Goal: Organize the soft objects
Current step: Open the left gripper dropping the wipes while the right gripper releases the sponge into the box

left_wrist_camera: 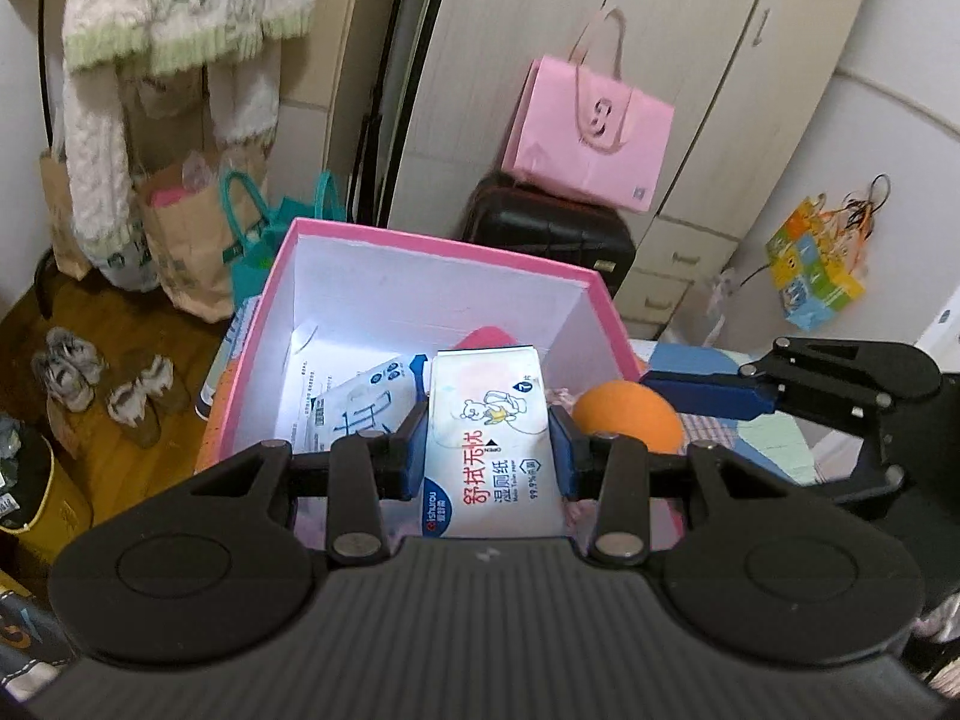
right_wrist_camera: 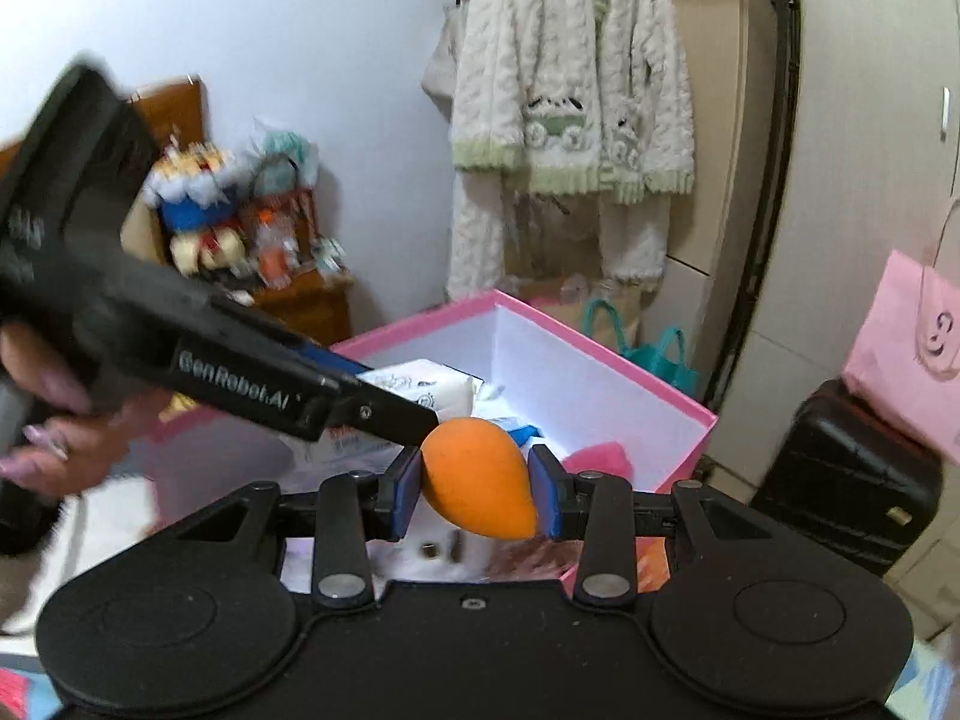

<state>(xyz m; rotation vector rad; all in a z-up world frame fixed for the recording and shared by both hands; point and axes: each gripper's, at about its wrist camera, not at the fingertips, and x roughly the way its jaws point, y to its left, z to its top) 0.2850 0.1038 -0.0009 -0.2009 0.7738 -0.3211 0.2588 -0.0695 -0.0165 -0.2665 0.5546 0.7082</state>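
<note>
My left gripper is shut on a white wet-wipes pack and holds it over the near edge of the pink box. My right gripper is shut on an orange egg-shaped sponge, held at the box's near right side; the sponge also shows in the left wrist view. Inside the box lie another wipes pack and a pink soft item. The left gripper's body crosses the right wrist view.
A black suitcase with a pink bag stands behind the box by the wardrobe. Paper bags and a hanging fleece jacket are at the left. Slippers lie on the wooden floor.
</note>
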